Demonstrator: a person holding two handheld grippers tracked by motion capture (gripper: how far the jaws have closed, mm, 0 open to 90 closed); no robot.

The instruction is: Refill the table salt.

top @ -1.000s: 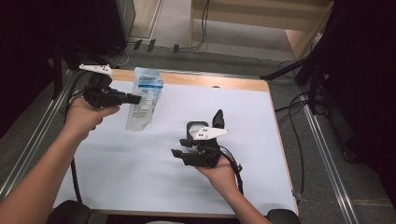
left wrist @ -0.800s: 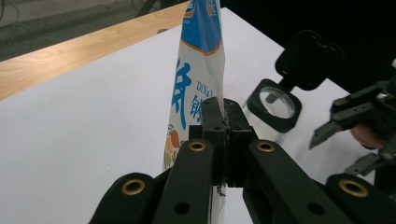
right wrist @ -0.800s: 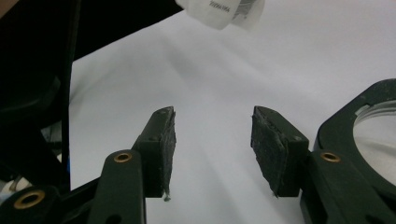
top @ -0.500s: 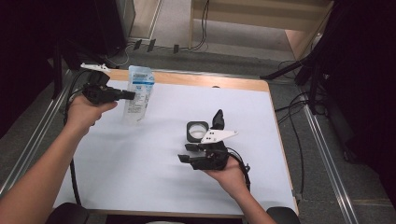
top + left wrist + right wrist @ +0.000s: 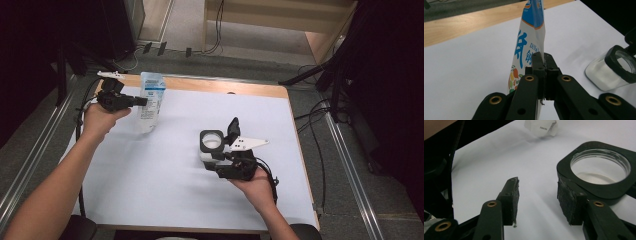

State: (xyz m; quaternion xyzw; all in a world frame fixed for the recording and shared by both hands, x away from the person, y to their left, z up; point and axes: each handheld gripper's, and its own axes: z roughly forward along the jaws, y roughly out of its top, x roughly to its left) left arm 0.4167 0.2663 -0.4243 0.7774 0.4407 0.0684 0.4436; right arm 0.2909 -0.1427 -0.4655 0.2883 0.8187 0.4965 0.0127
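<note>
The table [image 5: 150, 190], covered in white with a strip of bare wood along its far edge, carried little besides the two things in hand. Dark stands and trailing cables stood on the floor beyond it, from about eleven to two o'clock in the high view, well apart from the work. The stretch of white between the pouch and the jar lay open, with nothing in the way.

The left hand [image 5: 100, 120] came in from seven o'clock, forearm stretched long toward the far left corner, the left gripper [image 5: 142, 102] held level and pointing toward three o'clock. Its jaws were pressed tight together on the edge of a blue-and-white printed pouch [image 5: 151, 100], which hung upright at about eleven o'clock on the table, its lower end close to the white surface; whether it touched could not be told. In the left gripper view the pouch [image 5: 530, 45] rose straight up from between the closed pads.

The right hand [image 5: 257, 182] came in from five o'clock, palm up under the right gripper [image 5: 537, 200], which pointed toward ten o'clock. Its jaws stood part open with nothing between them. One pad [image 5: 567, 200] sat just beside the black rim of a clear jar [image 5: 212, 145] near the table's middle, its hinged lid standing open.
</note>
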